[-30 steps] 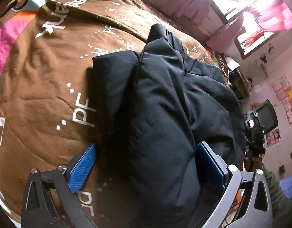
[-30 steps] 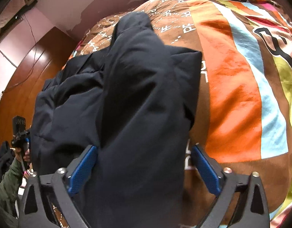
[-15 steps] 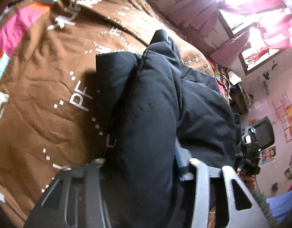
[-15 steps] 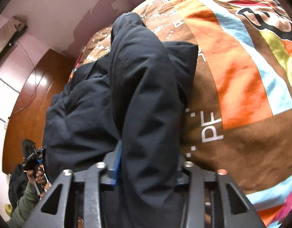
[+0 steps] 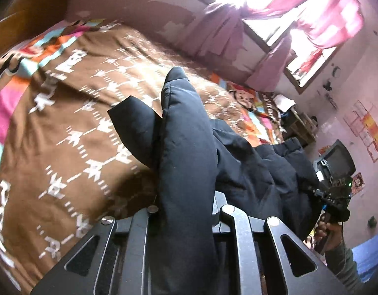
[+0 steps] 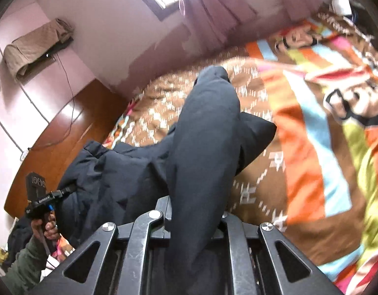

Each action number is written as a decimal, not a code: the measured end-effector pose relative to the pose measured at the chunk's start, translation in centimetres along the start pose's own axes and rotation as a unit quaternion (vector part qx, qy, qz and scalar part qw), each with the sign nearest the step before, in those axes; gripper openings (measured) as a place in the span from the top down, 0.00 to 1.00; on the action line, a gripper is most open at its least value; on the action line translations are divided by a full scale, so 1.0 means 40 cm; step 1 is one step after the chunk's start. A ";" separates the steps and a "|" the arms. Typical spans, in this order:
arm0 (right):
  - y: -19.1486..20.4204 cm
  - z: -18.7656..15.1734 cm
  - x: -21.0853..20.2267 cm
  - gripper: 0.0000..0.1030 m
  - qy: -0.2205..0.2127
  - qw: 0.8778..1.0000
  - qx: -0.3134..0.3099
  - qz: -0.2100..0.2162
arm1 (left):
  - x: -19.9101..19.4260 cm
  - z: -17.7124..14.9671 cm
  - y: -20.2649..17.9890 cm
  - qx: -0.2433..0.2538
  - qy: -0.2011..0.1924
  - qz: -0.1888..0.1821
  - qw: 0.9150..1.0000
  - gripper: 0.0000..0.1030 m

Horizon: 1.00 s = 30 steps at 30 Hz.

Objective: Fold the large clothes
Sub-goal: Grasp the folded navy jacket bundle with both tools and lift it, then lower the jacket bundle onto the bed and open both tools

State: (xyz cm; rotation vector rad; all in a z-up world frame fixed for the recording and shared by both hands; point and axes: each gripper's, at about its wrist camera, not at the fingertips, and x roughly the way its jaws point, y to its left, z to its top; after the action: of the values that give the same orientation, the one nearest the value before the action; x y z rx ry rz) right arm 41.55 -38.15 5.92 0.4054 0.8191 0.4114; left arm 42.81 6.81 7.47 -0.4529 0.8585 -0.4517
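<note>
A large dark navy padded jacket [image 5: 186, 152] lies on a bed with a brown patterned blanket [image 5: 66, 127]. My left gripper [image 5: 186, 211] is shut on a thick fold of the jacket and holds it raised off the bed. In the right wrist view the same jacket [image 6: 203, 147] runs up between the jaws of my right gripper [image 6: 193, 211], which is shut on another fold and lifts it too. The blue pads of both grippers are hidden by the cloth. Each gripper shows in the other's view, at the jacket's far side [image 5: 333, 184] [image 6: 41, 196].
The blanket has orange, blue and green stripes with a cartoon face [image 6: 348, 103] on the right side. A wooden headboard [image 6: 53, 135] is at the left. A window with pink curtains [image 5: 274, 24] and a pink wall stand behind the bed.
Both grippers closed on folds of the jacket and then rose, lifting the cloth off the bed. The views now tilt up toward the wall and window.
</note>
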 end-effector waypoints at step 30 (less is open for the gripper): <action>-0.244 0.014 -0.006 0.22 -0.045 0.979 0.047 -0.194 | 0.386 0.007 0.012 -0.026 0.068 0.139 0.988 0.51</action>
State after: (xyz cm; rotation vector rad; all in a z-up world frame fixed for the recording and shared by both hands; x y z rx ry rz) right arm 43.72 -46.64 1.57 0.3391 0.8091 -0.0084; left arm 51.98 -1.17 -2.07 -0.3459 1.0515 -0.2045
